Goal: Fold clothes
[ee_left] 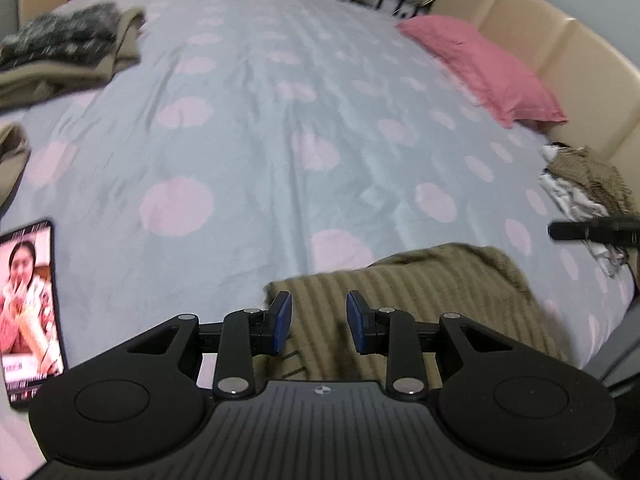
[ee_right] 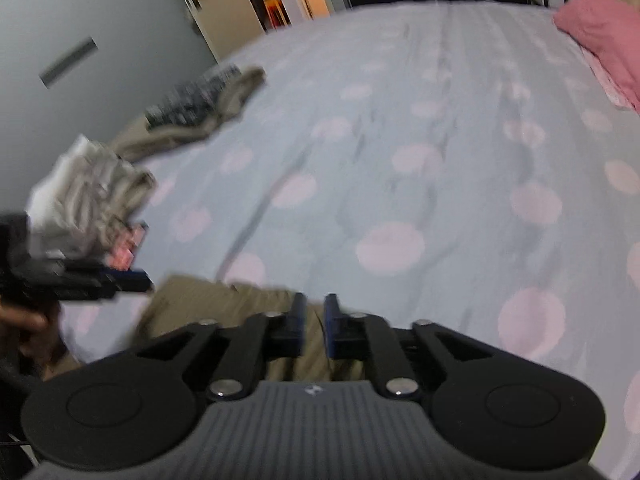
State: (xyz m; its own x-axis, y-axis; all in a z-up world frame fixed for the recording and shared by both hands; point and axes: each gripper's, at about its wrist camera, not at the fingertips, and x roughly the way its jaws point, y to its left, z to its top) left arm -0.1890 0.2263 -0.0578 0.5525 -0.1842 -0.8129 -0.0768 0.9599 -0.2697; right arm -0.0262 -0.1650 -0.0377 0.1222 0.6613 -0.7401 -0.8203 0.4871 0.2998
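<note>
Bedding: pale blue sheet (ee_left: 256, 128) with large pink dots, spread wide beyond both sets of fingers, lightly creased.

Left gripper (ee_left: 319, 322): fingers released, blue pads (ee_left: 283, 322) parted with a clear gap, nothing between them. It hung over an olive ribbed garment (ee_left: 432, 292), which lay rumpled on the sheet directly under and just ahead of the fingertips, spreading off to their right.

Right gripper (ee_right: 314, 326): fingers nearly together, a narrow slit left between the pads; whether any cloth was pinched there I could not tell. The same olive cloth showed beneath and ahead of these fingers. This view was blurred.

Other clothing: a stack (ee_left: 68, 52) with a dark patterned piece on top of khaki fabric, far ahead and left of the left fingers; a heap of white and tan garments (ee_left: 584, 188), far to their right, near the headboard end. From the right wrist view, a crumpled pale bundle (ee_right: 88, 196) lay left of the fingers, just behind the other gripper's blue-tipped finger.

Pink pillow (ee_left: 484, 68): far ahead and right of the left fingers, against a cream padded headboard (ee_left: 552, 36).

Phone (ee_left: 30, 312): flat on the sheet left of the left fingers, screen lit.

Person: part of a hand (ee_right: 28, 324) at the left edge of the right wrist view.
</note>
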